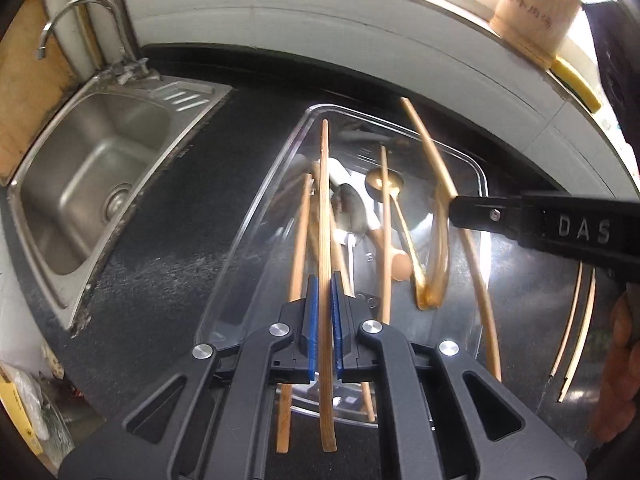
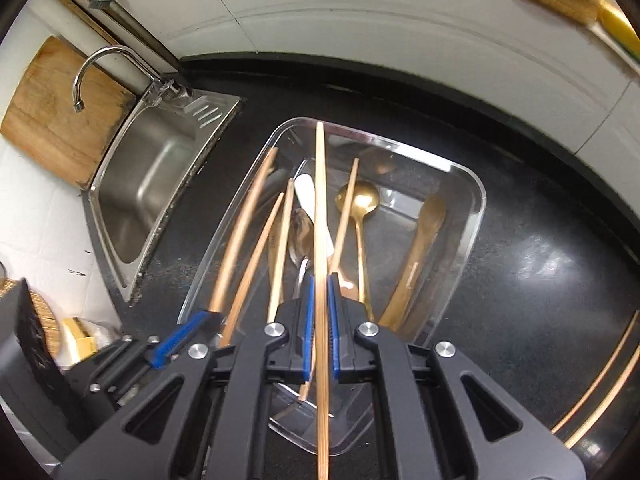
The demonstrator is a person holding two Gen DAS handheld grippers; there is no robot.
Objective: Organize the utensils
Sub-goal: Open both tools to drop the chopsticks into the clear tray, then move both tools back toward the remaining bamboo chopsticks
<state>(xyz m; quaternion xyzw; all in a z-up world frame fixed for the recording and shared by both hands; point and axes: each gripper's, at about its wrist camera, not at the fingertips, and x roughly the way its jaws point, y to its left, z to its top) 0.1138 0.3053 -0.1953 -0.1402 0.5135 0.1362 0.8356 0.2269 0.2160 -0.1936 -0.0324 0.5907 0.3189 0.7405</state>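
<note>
The left gripper [image 1: 325, 300] is clamped on a single wooden chopstick [image 1: 325, 216], its blue pads [image 1: 311, 320] pressed to either side, and the stick runs forward over a clear plastic tray [image 1: 256, 208] that sits on the dark counter [image 1: 160, 248]. The right gripper [image 2: 320, 304] is likewise closed on its own chopstick [image 2: 320, 200], which points straight ahead over the same tray [image 2: 476, 216]. In the left view the right gripper [image 1: 452, 210] comes in from the right side, pinching that stick [image 1: 430, 148] above the tray's far half; in the right view the left gripper [image 2: 216, 316] shows at lower left, with its stick [image 2: 244, 224] slanting over the tray's left rim. Inside the tray lie several loose chopsticks [image 2: 282, 248], a gold spoon [image 2: 358, 200], a silver spoon [image 2: 302, 236], a white-handled piece [image 2: 306, 192] and a wooden utensil [image 2: 420, 248] along the right side (blurred, so its kind is unclear). Two more chopsticks [image 2: 600, 380] lie on the counter to the right of the tray, well apart from it. A steel sink [image 1: 92, 168] with a tap [image 1: 80, 16] sits left of the tray, and a wooden board [image 2: 56, 108] leans behind it.
</note>
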